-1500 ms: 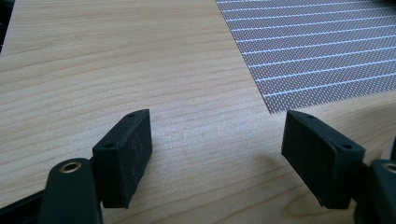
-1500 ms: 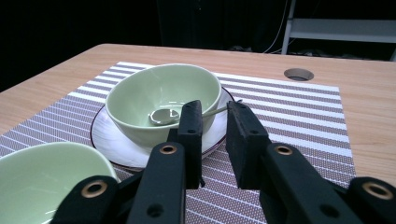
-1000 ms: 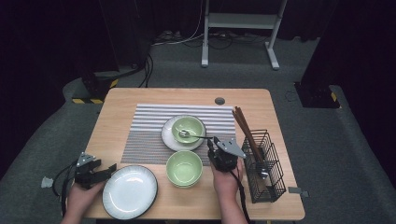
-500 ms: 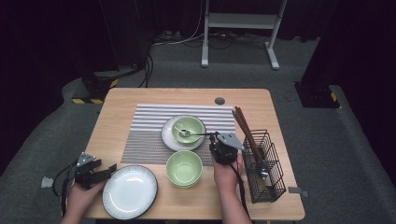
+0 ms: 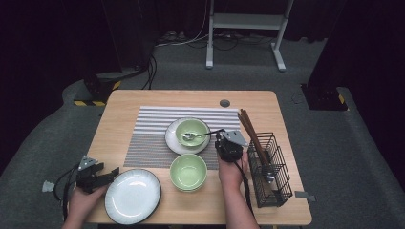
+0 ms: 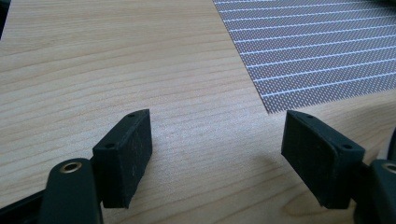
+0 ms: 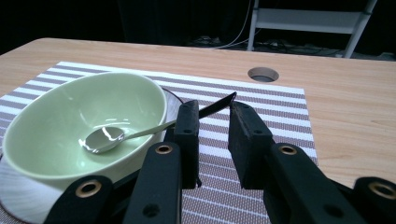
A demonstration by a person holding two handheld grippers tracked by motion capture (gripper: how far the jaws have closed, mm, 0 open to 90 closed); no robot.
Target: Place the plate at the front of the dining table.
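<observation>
Spoon set into the bowl on the mat

The right gripper (image 7: 212, 114) stood just beside the green bowl (image 7: 70, 121), jaws slightly apart around the spoon (image 7: 105, 138) handle, seemingly letting go; backing off cleanly looked next. The left gripper (image 6: 217, 149) hovered wide open over the table (image 6: 93, 70), well away from the bowl.

**Spoon resting in green bowl, handle at right gripper**

A metal spoon (image 7: 105, 138) is lying in a pale green bowl (image 7: 79, 121), its shiny scoop sitting face up on the bowl's inner floor and its thin handle leaning out over the rim. The dark handle tip is reaching in between the jaws of the right gripper (image 7: 212, 122); whether they are touching it is hard to tell. The bowl is sitting upright on a white plate (image 5: 173, 140), which is lying on the striped placemat (image 5: 153, 129).
</observation>
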